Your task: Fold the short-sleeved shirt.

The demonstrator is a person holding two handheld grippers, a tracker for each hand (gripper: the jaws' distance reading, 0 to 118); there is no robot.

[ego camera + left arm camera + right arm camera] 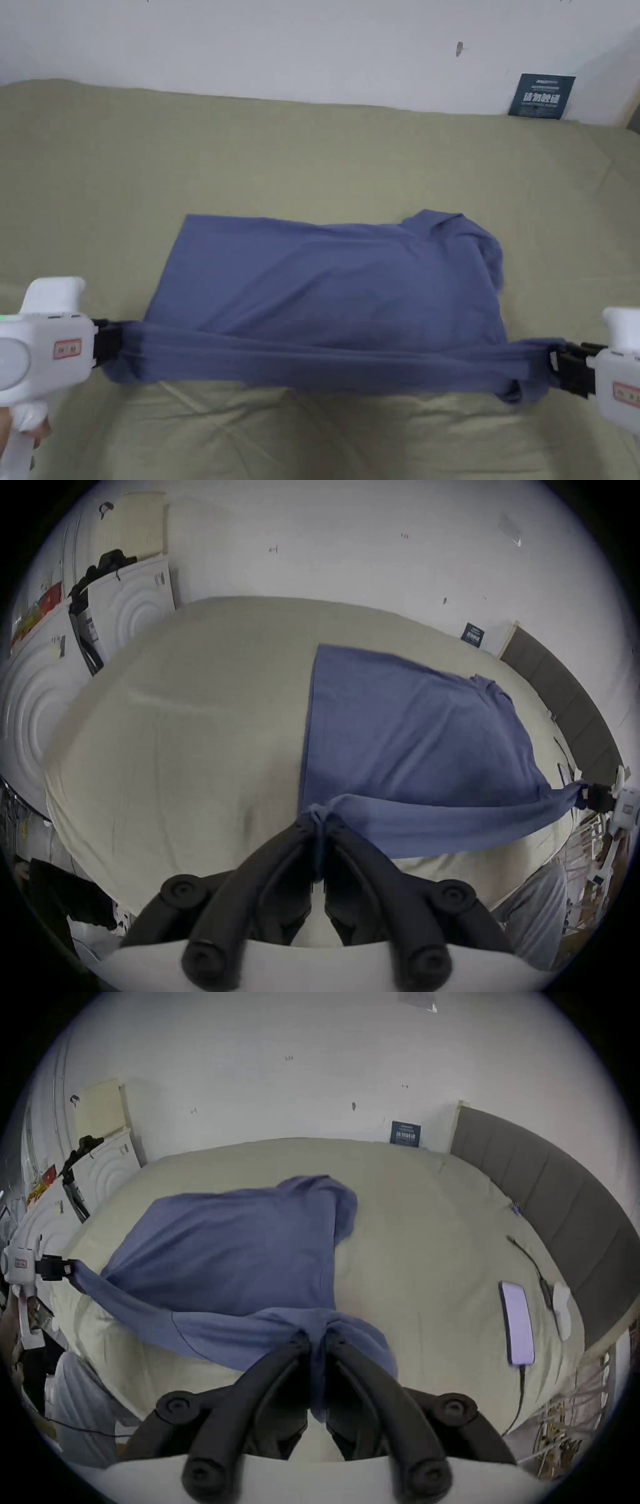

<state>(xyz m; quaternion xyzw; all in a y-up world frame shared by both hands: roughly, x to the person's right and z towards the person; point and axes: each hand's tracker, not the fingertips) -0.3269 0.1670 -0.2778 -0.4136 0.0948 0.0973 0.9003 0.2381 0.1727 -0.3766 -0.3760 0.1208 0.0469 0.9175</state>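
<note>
Plain blue shirt (325,281), olive-beige bedsheet (312,144), white hand-held gripper (109,342) with black jaws, grey headboard (554,1200)

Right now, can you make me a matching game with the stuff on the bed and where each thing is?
Things:
1. shirt
2. phone
3. left gripper
4. sign

Places or states:
A. leaning on the wall behind the bed
B. lying screen up near the headboard
C. shut on the shirt's near corner
D. spread on the bed, near edge lifted

Pairs: 1-D, 2-B, 3-C, 4-A
</note>
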